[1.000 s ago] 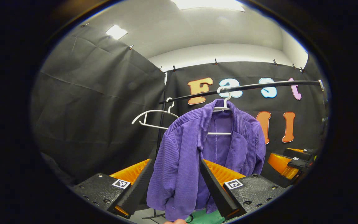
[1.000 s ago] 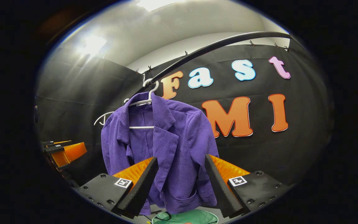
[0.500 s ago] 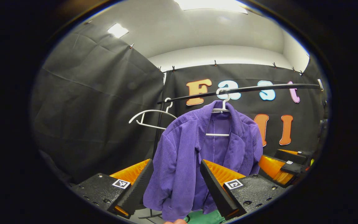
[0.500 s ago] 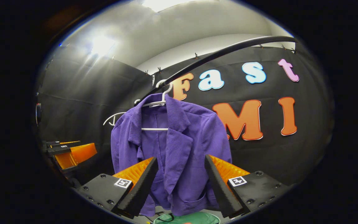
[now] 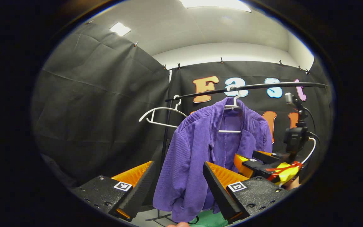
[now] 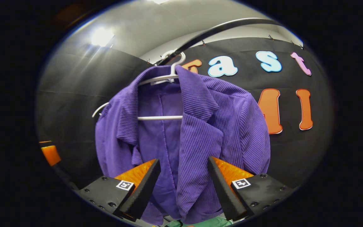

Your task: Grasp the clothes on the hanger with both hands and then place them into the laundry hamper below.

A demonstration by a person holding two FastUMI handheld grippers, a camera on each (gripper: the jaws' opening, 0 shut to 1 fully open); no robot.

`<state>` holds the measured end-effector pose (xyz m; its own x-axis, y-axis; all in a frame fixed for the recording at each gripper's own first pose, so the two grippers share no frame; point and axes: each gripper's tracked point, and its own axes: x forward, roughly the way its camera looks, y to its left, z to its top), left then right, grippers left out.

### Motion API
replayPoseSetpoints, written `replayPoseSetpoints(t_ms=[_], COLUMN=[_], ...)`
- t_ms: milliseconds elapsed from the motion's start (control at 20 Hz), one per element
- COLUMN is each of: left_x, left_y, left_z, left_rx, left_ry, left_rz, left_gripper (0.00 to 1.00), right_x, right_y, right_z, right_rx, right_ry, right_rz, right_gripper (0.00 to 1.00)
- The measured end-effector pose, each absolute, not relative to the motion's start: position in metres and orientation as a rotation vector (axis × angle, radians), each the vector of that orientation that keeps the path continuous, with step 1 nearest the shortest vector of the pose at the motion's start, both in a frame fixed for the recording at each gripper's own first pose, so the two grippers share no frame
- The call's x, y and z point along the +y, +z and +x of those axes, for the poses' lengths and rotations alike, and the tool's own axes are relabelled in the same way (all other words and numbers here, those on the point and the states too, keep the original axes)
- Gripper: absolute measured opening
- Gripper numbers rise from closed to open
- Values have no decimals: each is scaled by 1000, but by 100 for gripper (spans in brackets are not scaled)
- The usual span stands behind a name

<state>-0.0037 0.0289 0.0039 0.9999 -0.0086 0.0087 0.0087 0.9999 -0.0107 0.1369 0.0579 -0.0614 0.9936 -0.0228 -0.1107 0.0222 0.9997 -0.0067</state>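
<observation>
Both my grippers, left gripper point(image 5: 176, 189) and right gripper point(image 6: 181, 186), gape before the upright purple jacket point(image 6: 187, 126) at centre frame, right nearer.

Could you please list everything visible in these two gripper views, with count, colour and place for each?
jacket: one, purple, hanging open-fronted on a hanger
hangers: two, white; one carrying the jacket, one bare beside it
rail: one, black, holding both hangers
laundry hamper: one, green, below the jacket, partly seen
ceiling lights: two, white, overhead
left gripper: one, open, short of the jacket
right gripper: one, open, close to the jacket's front
</observation>
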Motion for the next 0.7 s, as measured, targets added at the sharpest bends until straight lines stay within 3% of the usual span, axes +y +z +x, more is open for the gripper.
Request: replayPoseSetpoints(t_ms=[350,550,600,650,700], left_x=[16,1,-9,-20,-28], left_y=[-10,-25,-28,-31,-33], left_z=[7,18,24,31,40], left_rx=[29,61,68,70,71], left_ry=[-74,-118,-140,-161,-168], left_rz=[-44,-65,-77,-89,-101], left_gripper=[95,92,92,95,95], right_x=[9,-19,-21,-25,-28], right_y=[-89,-53,-41,-25,-9], right_z=[168,141,127,113,95], right_rx=[167,95,72,42,10], right_ry=[-167,-80,-57,-43,-30], right_rz=[65,103,100,94,84], right_gripper=[97,8,19,19,13])
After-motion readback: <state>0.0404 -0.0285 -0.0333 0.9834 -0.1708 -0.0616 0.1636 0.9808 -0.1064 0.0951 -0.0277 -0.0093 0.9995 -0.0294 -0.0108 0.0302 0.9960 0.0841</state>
